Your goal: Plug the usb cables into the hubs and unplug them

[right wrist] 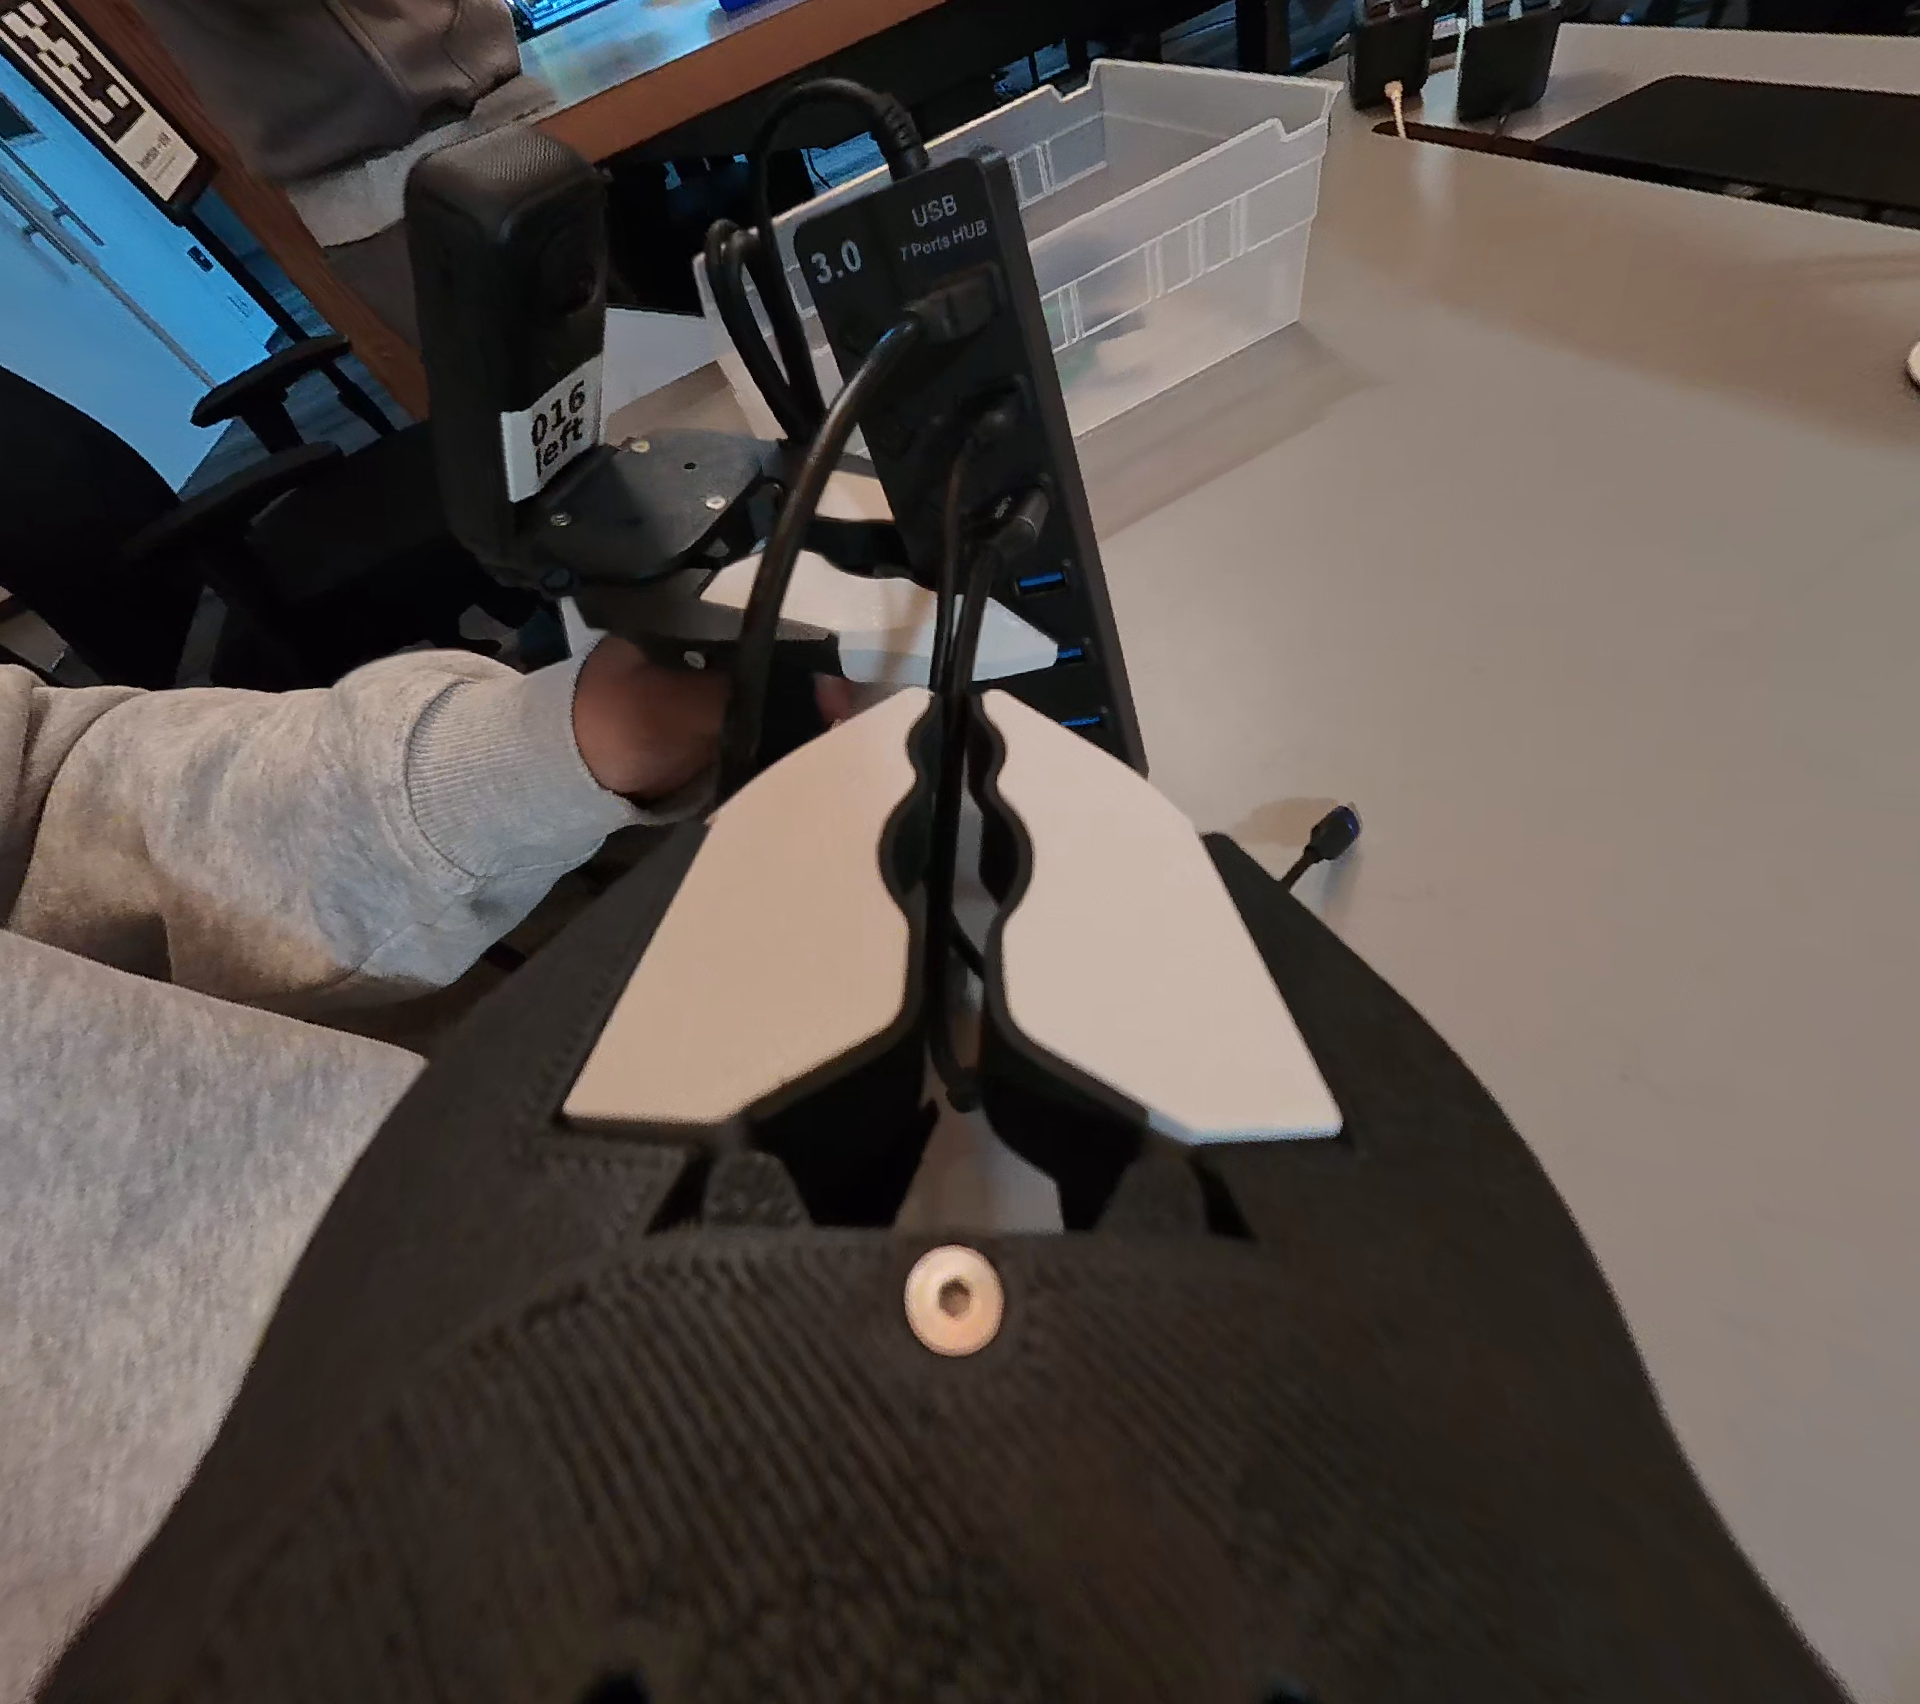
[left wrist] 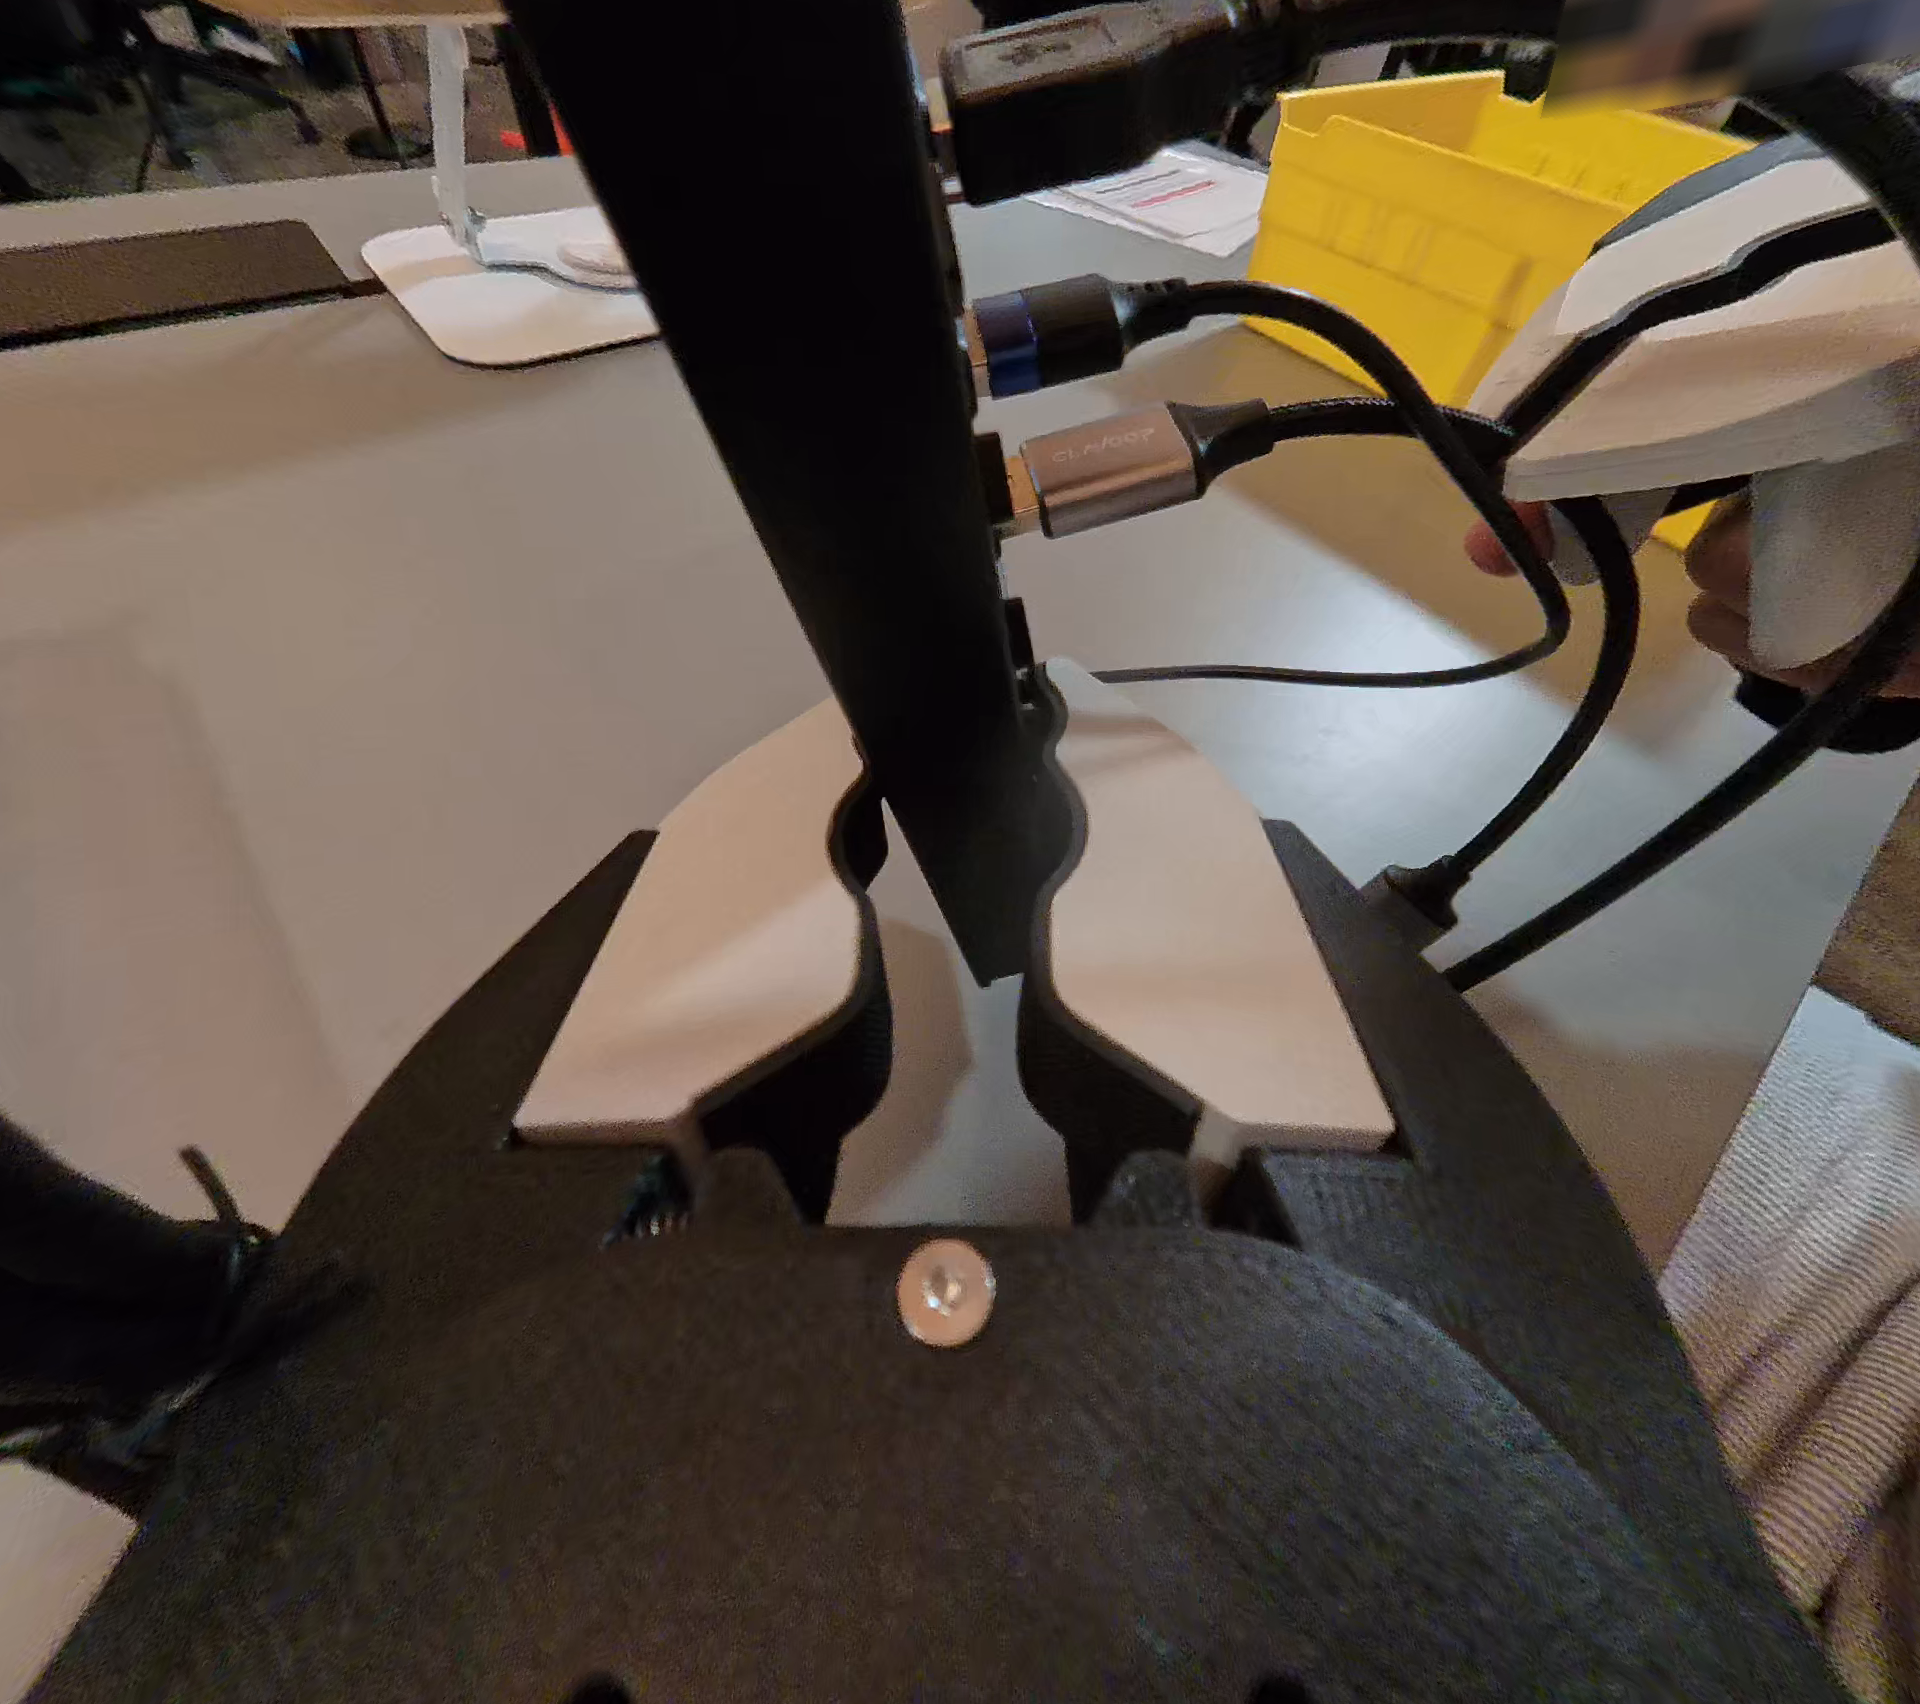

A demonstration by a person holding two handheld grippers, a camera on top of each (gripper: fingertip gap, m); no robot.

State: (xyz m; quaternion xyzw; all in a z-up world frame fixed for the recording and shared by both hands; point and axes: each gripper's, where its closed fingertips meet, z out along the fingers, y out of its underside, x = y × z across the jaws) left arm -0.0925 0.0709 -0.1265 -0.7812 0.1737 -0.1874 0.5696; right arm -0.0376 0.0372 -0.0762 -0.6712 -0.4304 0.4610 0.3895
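Hub [left wrist: 748, 366], black, long and slim: we find it stood nearly upright and slightly tilted above the grey table [left wrist: 260, 574], its lower end clamped between the pads of the left claw [left wrist: 961, 833]. Along its port side we count three plugs seated: a thick black plug [left wrist: 1081, 96] uppermost, a black plug with blue collar [left wrist: 1049, 335] below it, a silver-shelled plug [left wrist: 1117, 470] lowest. Free blue ports [right wrist: 1044, 584] show beneath these. Right claw [right wrist: 956, 781]: we see it nearly shut around a thin black cable [right wrist: 940, 875] running up to the hub [right wrist: 997, 449]; whether the pads actually pinch it we cannot tell. Loose connector with blue tip [right wrist: 1333, 828] lies on the table [right wrist: 1558, 615] just beside that claw. Clear plastic bin [right wrist: 1174, 220] behind the hub; yellow bin [left wrist: 1434, 220] farther off.
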